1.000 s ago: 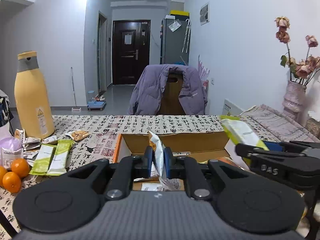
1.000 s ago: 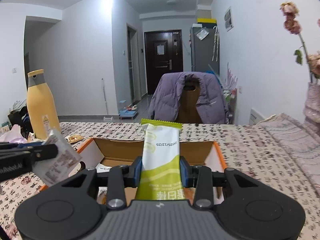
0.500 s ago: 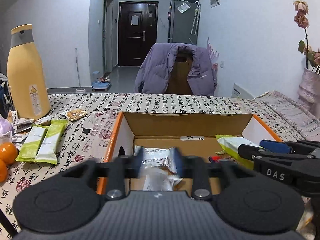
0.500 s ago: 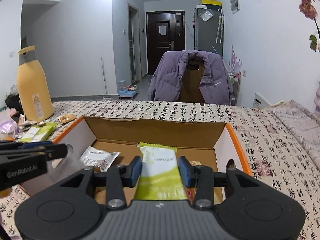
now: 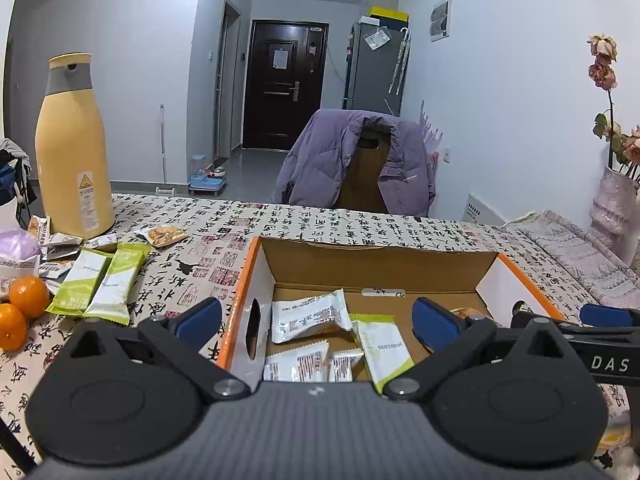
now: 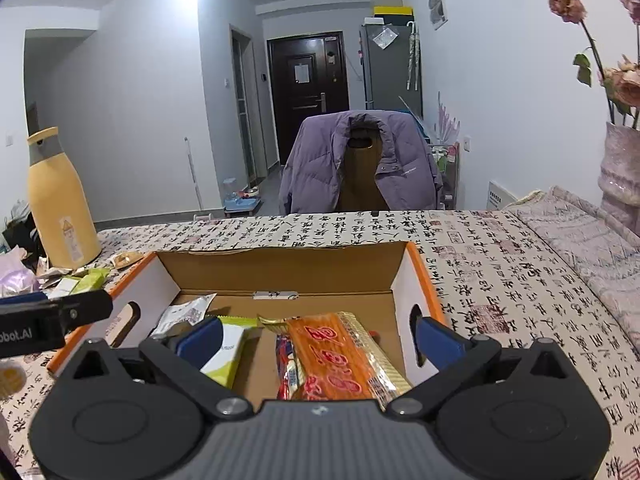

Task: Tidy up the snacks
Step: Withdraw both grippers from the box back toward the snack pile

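An orange-rimmed cardboard box [image 5: 524, 276] [image 6: 424, 276] stands in front of me on the patterned tablecloth. Inside lie white snack packets [image 5: 310, 316], a green-and-white bar [image 5: 384, 350] [image 6: 228, 350] and an orange-red packet [image 6: 340, 356]. My left gripper [image 5: 318, 322] hangs over the box's left half, jaws opening wide, nothing pressed between them. My right gripper [image 6: 318, 338] hangs over the right half, jaws likewise opening, the packets lying loose below. Two more green bars [image 5: 100, 282] and small packets [image 5: 162, 235] lie on the table left of the box.
A tall yellow bottle [image 5: 72, 144] stands at the far left, with oranges [image 5: 28, 296] and a lilac bag [image 5: 18, 244] nearby. A chair with a purple jacket [image 5: 356, 160] faces the table's far edge. A vase of dried flowers [image 5: 614, 196] stands on the right.
Both grippers dropped lower over the box and opened. The white packet left the left jaws and the green bar left the right jaws; both now lie in the box.
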`<move>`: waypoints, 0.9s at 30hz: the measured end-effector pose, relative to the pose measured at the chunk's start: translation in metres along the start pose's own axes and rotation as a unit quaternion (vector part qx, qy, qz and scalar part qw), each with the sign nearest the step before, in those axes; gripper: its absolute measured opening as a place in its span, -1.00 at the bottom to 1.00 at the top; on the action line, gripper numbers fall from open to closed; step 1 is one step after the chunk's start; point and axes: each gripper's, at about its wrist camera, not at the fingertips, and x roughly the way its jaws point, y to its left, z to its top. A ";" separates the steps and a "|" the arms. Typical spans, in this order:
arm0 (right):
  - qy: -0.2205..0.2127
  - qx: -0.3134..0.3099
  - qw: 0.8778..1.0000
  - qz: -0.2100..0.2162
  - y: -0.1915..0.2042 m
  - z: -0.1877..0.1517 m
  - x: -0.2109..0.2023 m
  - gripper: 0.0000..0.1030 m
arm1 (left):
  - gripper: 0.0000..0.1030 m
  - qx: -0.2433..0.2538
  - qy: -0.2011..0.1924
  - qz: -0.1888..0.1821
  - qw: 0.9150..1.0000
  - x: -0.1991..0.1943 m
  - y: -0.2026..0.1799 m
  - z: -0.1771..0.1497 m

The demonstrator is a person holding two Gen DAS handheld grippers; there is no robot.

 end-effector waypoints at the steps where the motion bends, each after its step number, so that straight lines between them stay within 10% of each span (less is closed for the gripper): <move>1: -0.001 0.001 1.000 0.000 -0.001 -0.002 -0.004 1.00 | 1.00 0.000 -0.001 -0.001 1.000 -0.003 0.000 -0.001; 27: -0.040 0.010 0.999 0.008 -0.001 -0.071 -0.131 1.00 | 1.00 0.021 -0.038 -0.037 0.998 -0.126 0.008 -0.065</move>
